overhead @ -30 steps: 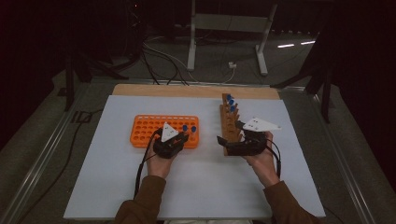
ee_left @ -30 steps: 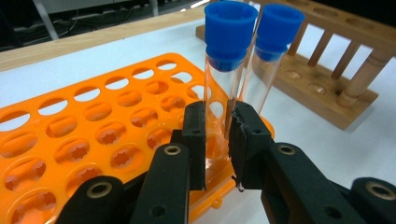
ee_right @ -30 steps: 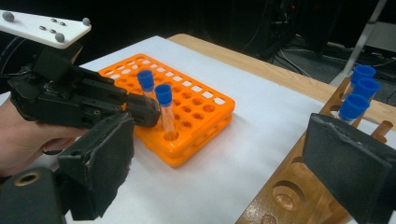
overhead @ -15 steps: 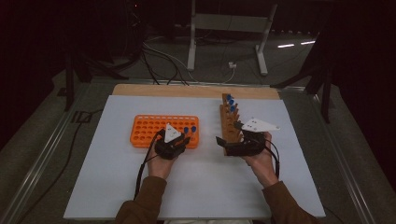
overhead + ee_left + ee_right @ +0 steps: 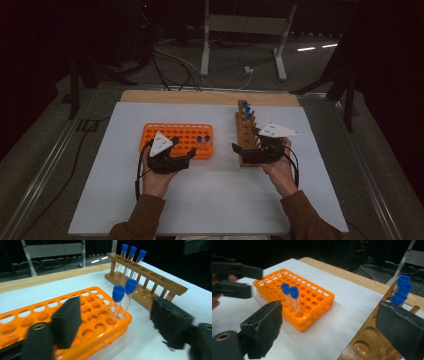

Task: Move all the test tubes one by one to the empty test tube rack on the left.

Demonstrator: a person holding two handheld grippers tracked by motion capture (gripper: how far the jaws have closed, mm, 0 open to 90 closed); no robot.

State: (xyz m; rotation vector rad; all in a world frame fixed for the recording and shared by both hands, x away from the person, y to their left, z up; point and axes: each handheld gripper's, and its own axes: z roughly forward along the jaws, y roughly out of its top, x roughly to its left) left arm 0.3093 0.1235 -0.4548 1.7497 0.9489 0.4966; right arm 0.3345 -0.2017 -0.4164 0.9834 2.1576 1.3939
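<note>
Two capped tubes (image 5: 119, 305) upright, orange rack (image 5: 75, 322)

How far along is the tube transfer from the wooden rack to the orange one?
Two blue-capped tubes already stand in the orange rack. The left gripper, jaws just opened, holds nothing. The right gripper sits open at the wooden rack, where three tubes remain.

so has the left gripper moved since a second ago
Yes. The left gripper has drawn back from over the orange rack toward the person, its jaws just opening with nothing between them.
</note>
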